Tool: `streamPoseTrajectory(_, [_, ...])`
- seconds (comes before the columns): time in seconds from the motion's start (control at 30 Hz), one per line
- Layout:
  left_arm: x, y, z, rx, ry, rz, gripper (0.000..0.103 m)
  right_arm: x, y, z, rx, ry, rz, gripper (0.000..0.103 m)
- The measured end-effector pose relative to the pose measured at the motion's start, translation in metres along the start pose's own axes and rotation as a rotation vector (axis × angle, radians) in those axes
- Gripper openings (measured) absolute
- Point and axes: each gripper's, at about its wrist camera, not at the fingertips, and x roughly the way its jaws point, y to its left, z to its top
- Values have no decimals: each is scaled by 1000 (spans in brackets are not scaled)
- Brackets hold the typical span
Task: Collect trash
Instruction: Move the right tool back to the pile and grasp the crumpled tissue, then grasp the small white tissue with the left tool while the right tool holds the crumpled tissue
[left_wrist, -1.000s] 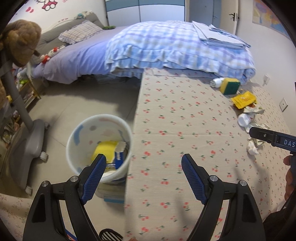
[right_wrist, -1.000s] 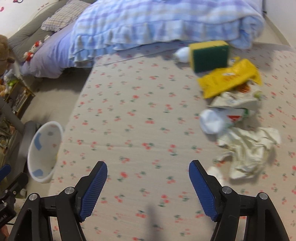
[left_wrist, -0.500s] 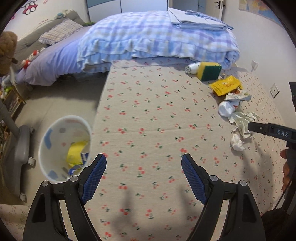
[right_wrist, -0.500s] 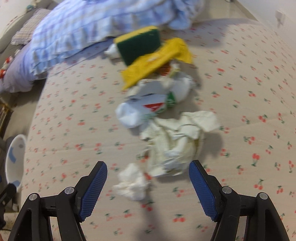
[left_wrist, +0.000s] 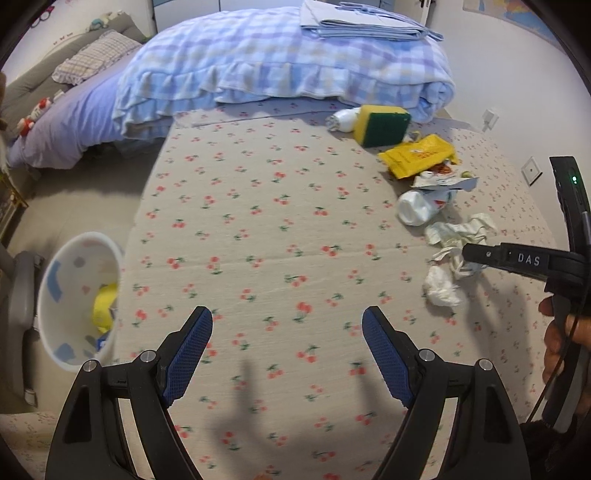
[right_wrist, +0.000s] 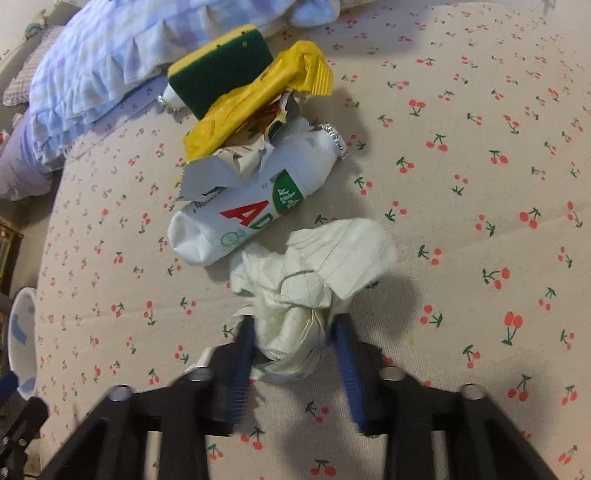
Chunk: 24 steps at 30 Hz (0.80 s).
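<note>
Trash lies in a row on the cherry-print table (left_wrist: 258, 229): a crumpled cream paper (right_wrist: 306, 288), a white bottle (right_wrist: 255, 206), a torn wrapper (right_wrist: 229, 166), a yellow packet (right_wrist: 255, 107), a yellow-green sponge (right_wrist: 218, 74). My right gripper (right_wrist: 295, 343) has its blue pads on both sides of the crumpled paper and is closing on it. In the left wrist view the right gripper (left_wrist: 480, 254) sits at the paper (left_wrist: 458, 236), by a small white tissue wad (left_wrist: 441, 288). My left gripper (left_wrist: 286, 343) is open and empty above the table's near part.
A white bin (left_wrist: 70, 295) with yellow trash inside stands on the floor left of the table; its rim shows in the right wrist view (right_wrist: 20, 332). A bed with a blue plaid quilt (left_wrist: 280, 62) lies behind the table. A second white bottle (left_wrist: 341, 120) lies by the sponge.
My right gripper moved forward over the trash and its jaws narrowed around the crumpled paper. My left gripper swung right, away from the bin, over the table, and stayed open.
</note>
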Motion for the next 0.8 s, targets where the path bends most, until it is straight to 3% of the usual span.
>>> streamPoseTrajectory(0.6, [29,-97,4,94,2,-229,85,-59,-55,-24,39,-85,21,30])
streamPoseTrajectory(0.8, [48,-125,2,146,5,-272,71,-70,-80,-28,76,-91,19,30])
